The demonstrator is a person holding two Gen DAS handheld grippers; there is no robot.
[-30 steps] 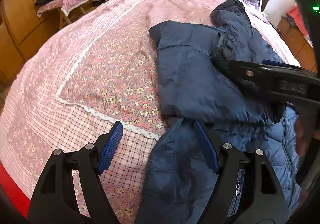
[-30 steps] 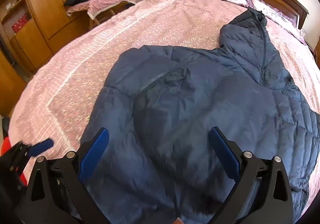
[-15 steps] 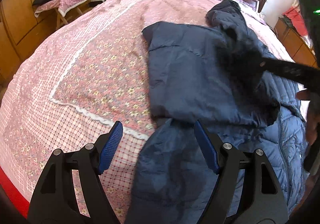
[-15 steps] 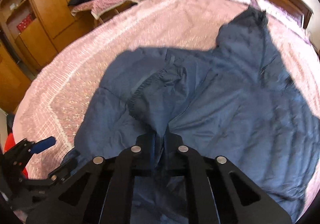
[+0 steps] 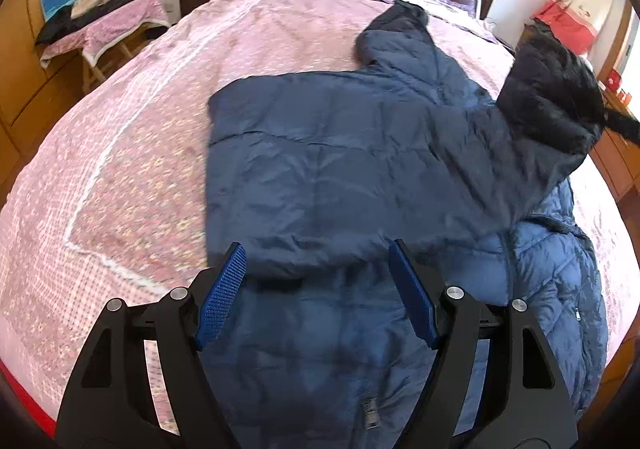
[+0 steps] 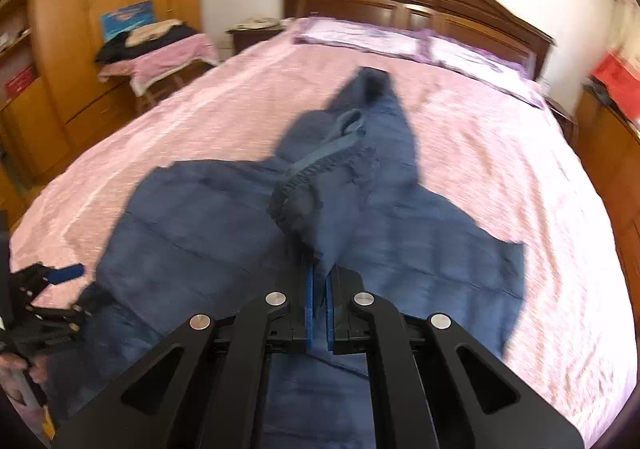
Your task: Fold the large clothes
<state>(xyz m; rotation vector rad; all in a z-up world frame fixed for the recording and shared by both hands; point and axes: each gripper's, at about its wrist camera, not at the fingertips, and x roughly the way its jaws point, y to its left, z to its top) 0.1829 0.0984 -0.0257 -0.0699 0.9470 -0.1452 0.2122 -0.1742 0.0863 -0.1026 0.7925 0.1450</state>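
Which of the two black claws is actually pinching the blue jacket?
The right gripper: its blue pads are clamped on a fold of the jacket. The left gripper is open, its pads apart above the fabric.

A dark blue quilted jacket (image 5: 340, 169) is lying spread across the pink bed (image 5: 152, 129), its hood (image 5: 400, 25) pointing toward the headboard. One sleeve (image 6: 316, 185), with an elastic cuff, is hanging lifted above the jacket's body, its fabric bunching and creasing.
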